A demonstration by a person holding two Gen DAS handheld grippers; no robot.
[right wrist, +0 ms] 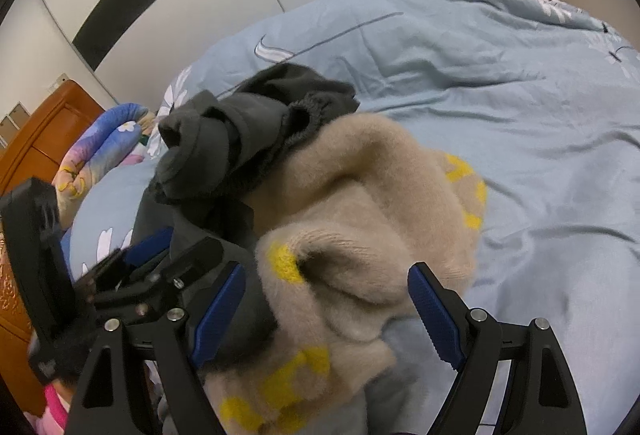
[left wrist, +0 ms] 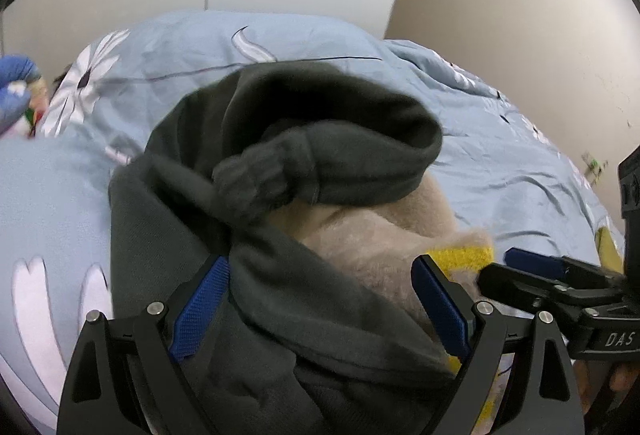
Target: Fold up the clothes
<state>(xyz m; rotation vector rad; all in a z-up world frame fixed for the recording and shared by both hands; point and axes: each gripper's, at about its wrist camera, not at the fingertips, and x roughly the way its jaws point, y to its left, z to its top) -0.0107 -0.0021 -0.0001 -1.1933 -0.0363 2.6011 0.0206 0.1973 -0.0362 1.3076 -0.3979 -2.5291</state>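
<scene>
Left wrist view: the left gripper [left wrist: 320, 309] hangs with its jaws spread wide and gripping nothing, straddling a rumpled dark grey sweatshirt [left wrist: 256, 163] bunched over a fuzzy beige sweater [left wrist: 360, 235] on the pale-blue floral bedspread [left wrist: 500, 163]. Right wrist view: the right gripper [right wrist: 328, 315] is likewise spread and holding nothing over the plush, yellow-patterned beige knit; I'd pinch one clean hem edge, not a thick wad, so one garment lifts free of the tangle.

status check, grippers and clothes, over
Left gripper open, right gripper open, both astride the pile. Dark garment tangled over beige fuzzy sweater, nothing folded. Bedspread around the pile.
</scene>
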